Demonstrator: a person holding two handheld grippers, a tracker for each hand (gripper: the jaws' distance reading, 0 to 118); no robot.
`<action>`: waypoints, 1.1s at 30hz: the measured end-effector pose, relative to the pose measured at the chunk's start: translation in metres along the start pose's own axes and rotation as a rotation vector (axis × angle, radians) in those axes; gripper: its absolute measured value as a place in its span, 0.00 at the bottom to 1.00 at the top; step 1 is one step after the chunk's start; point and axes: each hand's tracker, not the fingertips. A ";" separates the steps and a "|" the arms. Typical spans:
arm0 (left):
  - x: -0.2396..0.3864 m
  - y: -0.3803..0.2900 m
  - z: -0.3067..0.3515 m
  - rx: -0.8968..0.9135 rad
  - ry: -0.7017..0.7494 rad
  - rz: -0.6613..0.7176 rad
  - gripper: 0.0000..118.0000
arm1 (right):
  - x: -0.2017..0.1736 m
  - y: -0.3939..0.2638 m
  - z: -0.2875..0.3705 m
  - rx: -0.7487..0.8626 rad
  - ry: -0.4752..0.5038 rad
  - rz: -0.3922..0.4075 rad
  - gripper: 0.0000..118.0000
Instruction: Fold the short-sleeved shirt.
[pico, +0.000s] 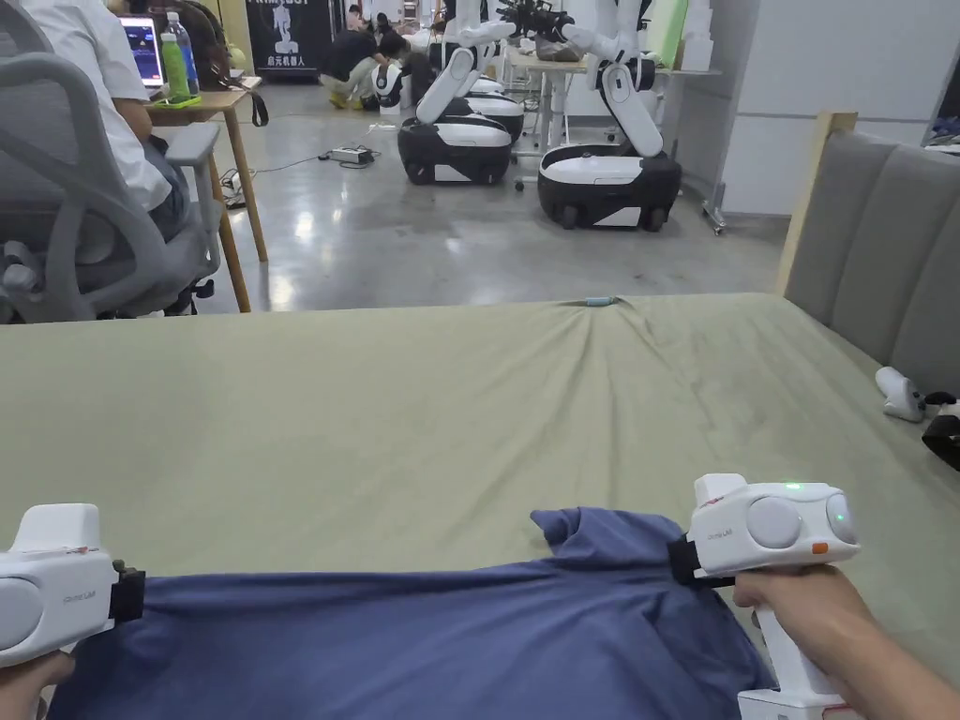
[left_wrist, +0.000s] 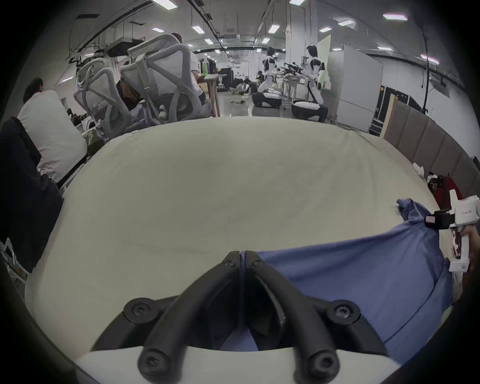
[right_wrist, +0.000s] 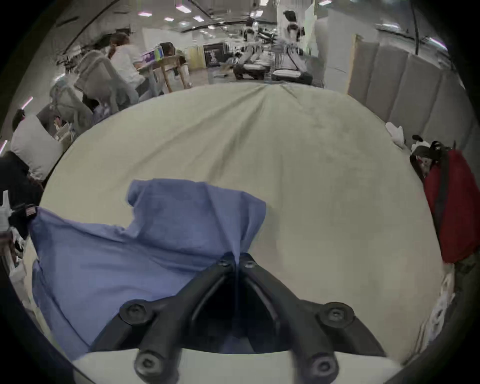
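Evidently spreading: left gripper (left_wrist: 242, 256) and right gripper (right_wrist: 235, 259) each pinch the blue shirt (pico: 422, 637) (probably its edge); next, lay it flat.

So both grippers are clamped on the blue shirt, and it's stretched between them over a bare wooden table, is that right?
Not quite: the surface is a bed covered with a pale green sheet, not a bare wooden table, as the head view shows. The rest holds: the left gripper and the right gripper are each shut on the blue shirt, which spans between them.

Left hand-held gripper (left_wrist: 242, 256) jaws pinched together, right hand-held gripper (right_wrist: 235, 259) likewise, held well apart
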 end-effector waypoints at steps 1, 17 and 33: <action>-0.001 -0.001 0.005 0.009 -0.004 0.006 0.01 | 0.003 -0.005 0.009 0.024 0.004 0.007 0.01; -0.039 -0.124 0.176 0.061 -0.110 0.065 0.01 | -0.006 -0.166 0.212 0.273 -0.029 0.184 0.01; 0.042 -0.148 0.219 0.291 -0.025 -0.042 0.85 | -0.083 -0.210 0.243 0.490 0.004 0.202 0.74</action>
